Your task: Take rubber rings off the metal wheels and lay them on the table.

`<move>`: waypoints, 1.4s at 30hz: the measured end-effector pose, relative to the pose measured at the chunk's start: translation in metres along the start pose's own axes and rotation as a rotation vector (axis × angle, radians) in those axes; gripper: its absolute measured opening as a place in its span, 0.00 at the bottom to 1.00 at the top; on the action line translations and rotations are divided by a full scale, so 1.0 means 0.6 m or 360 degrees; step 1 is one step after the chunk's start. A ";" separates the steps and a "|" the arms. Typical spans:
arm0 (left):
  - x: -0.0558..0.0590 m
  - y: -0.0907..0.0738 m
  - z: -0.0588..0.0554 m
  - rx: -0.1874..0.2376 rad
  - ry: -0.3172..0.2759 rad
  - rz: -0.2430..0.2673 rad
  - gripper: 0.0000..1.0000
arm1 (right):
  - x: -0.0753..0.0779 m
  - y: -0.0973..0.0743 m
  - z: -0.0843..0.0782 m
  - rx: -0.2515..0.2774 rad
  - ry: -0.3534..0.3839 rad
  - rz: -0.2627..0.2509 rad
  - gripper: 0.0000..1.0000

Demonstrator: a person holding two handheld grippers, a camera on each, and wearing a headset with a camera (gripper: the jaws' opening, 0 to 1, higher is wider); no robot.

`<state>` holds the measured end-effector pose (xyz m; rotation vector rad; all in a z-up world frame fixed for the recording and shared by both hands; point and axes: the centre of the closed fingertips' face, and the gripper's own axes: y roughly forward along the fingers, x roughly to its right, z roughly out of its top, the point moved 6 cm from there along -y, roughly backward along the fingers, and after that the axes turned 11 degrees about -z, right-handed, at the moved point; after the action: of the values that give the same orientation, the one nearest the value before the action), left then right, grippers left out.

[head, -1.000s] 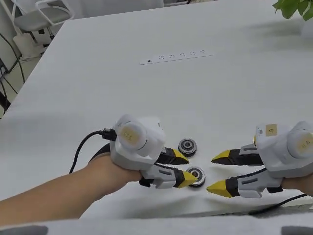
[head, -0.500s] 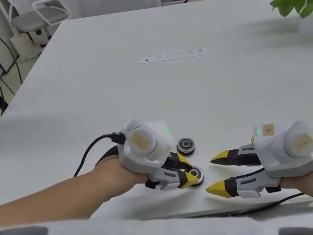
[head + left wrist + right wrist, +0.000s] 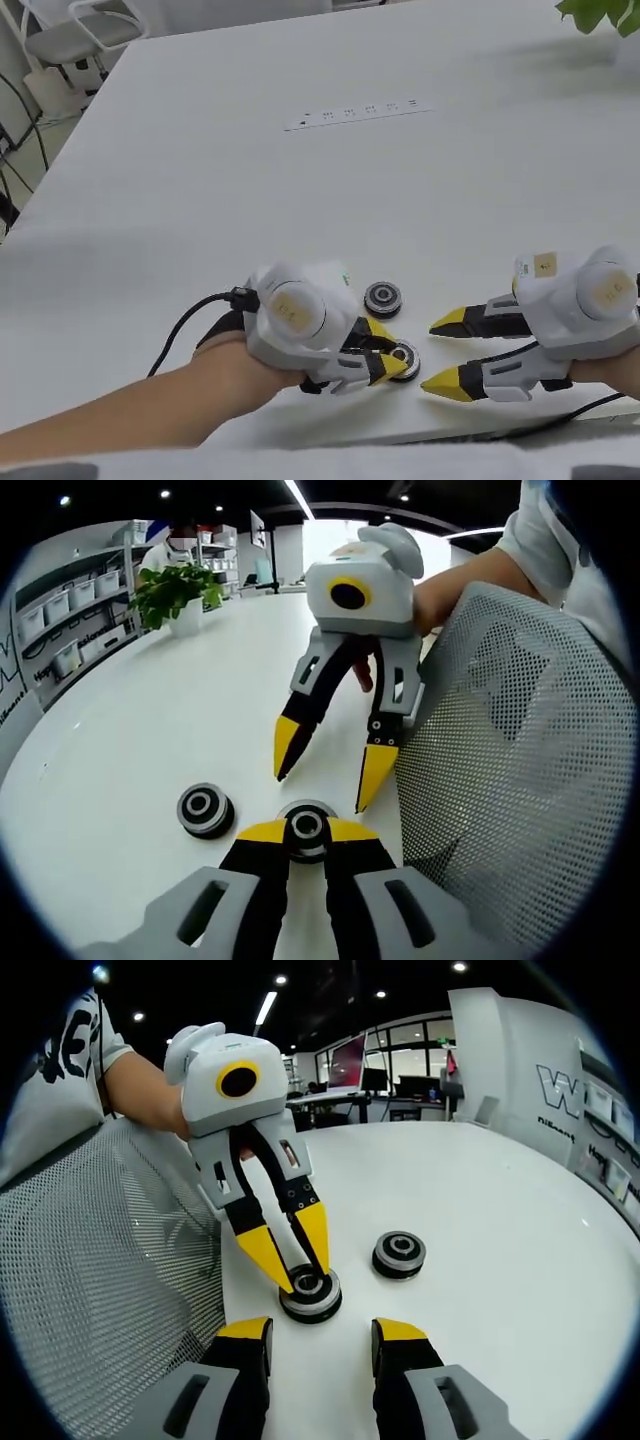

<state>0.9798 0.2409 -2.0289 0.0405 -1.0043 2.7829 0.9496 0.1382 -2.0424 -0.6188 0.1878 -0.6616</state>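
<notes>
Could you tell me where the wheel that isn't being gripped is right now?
In the head view the free wheel lies flat on the table, just beyond the gripped wheel in the left gripper, apart from it.

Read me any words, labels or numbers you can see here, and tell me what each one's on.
"WE", large dark letters on the wall panel, second letter partly cut off.
Small line beneath it: too blurred to read.
Black print on the person's shirt: cut off, unreadable.
Yellow sticker on the right gripper: mark too small.
White strip on the table: marks too small.
</notes>
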 end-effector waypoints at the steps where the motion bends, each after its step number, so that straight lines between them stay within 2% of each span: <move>1: -0.001 0.001 -0.001 0.0001 -0.0002 0.0002 0.08 | -0.001 0.002 0.002 0.0002 -0.0008 0.0012 0.37; 5: -0.002 0.001 -0.002 0.0010 -0.0014 0.0015 0.08 | -0.002 0.007 0.011 0.0018 -0.0014 0.0048 0.36; 12: 0.010 -0.004 0.002 0.0014 -0.0021 0.0032 0.07 | -0.005 0.016 0.015 0.0010 -0.0069 0.0104 0.33; 16: 0.013 -0.006 0.005 0.0017 -0.0022 0.0036 0.07 | -0.007 0.021 0.021 0.0036 -0.0051 0.0124 0.31; 20: 0.013 -0.006 0.004 0.0021 -0.0025 0.0038 0.07 | -0.012 0.028 0.024 0.0052 -0.0059 0.0125 0.29; 23: 0.014 -0.006 0.005 0.0023 -0.0025 0.0039 0.07 | -0.016 0.033 0.023 0.0049 -0.0111 0.0128 0.29; 30: 0.014 -0.007 0.006 0.0024 -0.0029 0.0045 0.07 | -0.013 0.036 0.019 0.0048 -0.0147 0.0103 0.26; 42: 0.011 -0.006 0.005 0.0035 -0.0035 0.0049 0.07 | -0.012 0.025 0.008 0.0024 -0.0103 0.0059 0.22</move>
<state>0.9741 0.2427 -2.0239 0.0597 -0.9874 2.8275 0.9532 0.1542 -2.0478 -0.6202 0.1338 -0.6058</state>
